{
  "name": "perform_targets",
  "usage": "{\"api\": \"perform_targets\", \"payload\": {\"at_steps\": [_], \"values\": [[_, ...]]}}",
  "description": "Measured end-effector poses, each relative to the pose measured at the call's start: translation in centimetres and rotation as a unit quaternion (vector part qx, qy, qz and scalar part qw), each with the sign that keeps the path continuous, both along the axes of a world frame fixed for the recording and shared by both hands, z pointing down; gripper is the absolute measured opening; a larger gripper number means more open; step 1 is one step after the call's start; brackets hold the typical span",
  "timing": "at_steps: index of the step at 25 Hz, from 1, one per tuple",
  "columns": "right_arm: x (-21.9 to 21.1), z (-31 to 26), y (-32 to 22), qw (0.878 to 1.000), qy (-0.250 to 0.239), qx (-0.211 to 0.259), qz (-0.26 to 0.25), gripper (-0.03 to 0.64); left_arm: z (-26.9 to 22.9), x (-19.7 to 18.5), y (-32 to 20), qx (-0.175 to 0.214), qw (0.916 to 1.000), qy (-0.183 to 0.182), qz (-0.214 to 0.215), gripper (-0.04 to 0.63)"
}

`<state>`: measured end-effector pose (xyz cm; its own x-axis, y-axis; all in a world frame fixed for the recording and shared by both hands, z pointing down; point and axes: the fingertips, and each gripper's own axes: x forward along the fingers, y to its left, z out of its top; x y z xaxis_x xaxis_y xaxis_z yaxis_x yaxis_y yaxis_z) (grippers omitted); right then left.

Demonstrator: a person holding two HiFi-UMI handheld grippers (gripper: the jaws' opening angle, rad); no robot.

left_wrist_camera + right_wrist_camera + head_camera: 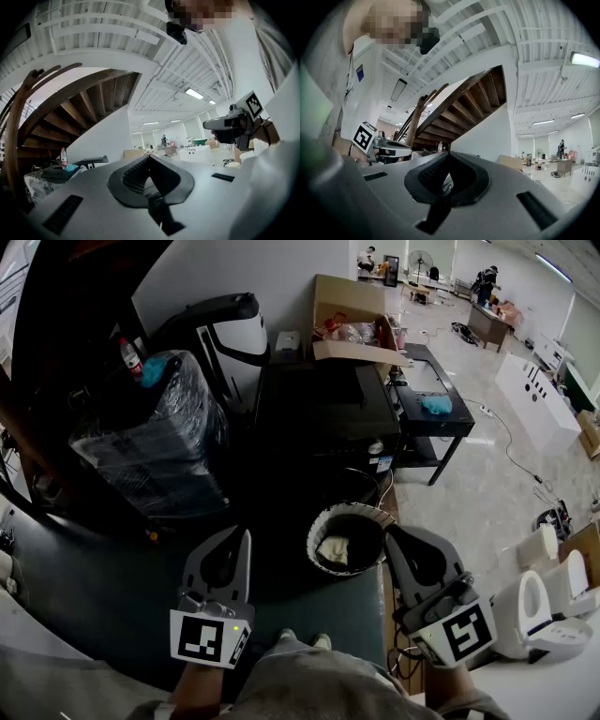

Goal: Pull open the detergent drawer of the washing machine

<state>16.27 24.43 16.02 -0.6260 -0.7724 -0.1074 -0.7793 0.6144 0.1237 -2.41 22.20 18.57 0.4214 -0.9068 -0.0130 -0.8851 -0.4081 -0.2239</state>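
A dark boxy machine (319, 413) stands on the floor ahead of me, too dim to make out a detergent drawer on it. Both grippers are held low and close to my body, pointing level, well short of that machine. My left gripper (246, 535) has its jaws together with nothing between them, and its tips meet in the left gripper view (149, 155). My right gripper (390, 529) looks the same, jaws closed and empty (447, 153). Each gripper shows in the other's view: the right gripper (234, 124) and the left gripper (386, 150).
A lined waste bin (347, 540) stands between the gripper tips. A plastic-wrapped black unit (150, 437) with a bottle on it is at the left, a white-and-black appliance (225, 334) behind it. A cardboard box (352, 320) and black table (431, 418) lie beyond; white toilets (553, 606) at right.
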Motion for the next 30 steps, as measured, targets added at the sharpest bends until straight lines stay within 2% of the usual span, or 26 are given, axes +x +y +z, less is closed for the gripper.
{"api": "perform_targets", "payload": {"at_steps": [4,9,14,18,20,22,26,30], "values": [[0.1,-0.2,-0.2,1.000,-0.024,-0.005,0.001,0.031,0.1,0.3,-0.1,-0.001,1.0000,0.000,0.003,0.018],[0.0,0.3,-0.3,1.000,-0.018,-0.003,-0.012,0.031,0.2,0.2,-0.2,-0.002,1.0000,0.001,0.003,0.018],[-0.1,0.4,-0.1,1.000,-0.011,-0.006,-0.013,0.031,-0.1,-0.8,-0.2,-0.001,0.9994,0.027,-0.023,0.018],[-0.8,0.2,0.0,0.999,-0.024,-0.018,-0.011,0.031,-0.3,-1.2,-0.3,-0.003,0.9986,0.044,-0.027,0.032],[-1.0,0.5,0.1,0.999,-0.023,-0.022,-0.014,0.031,-0.1,-1.3,-0.5,-0.006,0.9983,0.050,-0.030,0.313],[-1.1,0.9,0.2,0.999,-0.015,-0.026,-0.019,0.031,-0.1,-1.6,-0.7,-0.006,0.9981,0.050,-0.037,0.378],[-1.8,1.0,-0.3,0.999,-0.014,-0.029,-0.023,0.031,-0.1,-2.1,-1.2,-0.002,0.9984,0.038,-0.042,0.405],[-2.5,1.3,-1.4,0.999,-0.018,-0.035,-0.023,0.031,0.6,-2.5,-2.3,-0.015,0.9980,0.050,-0.036,0.405]]}}
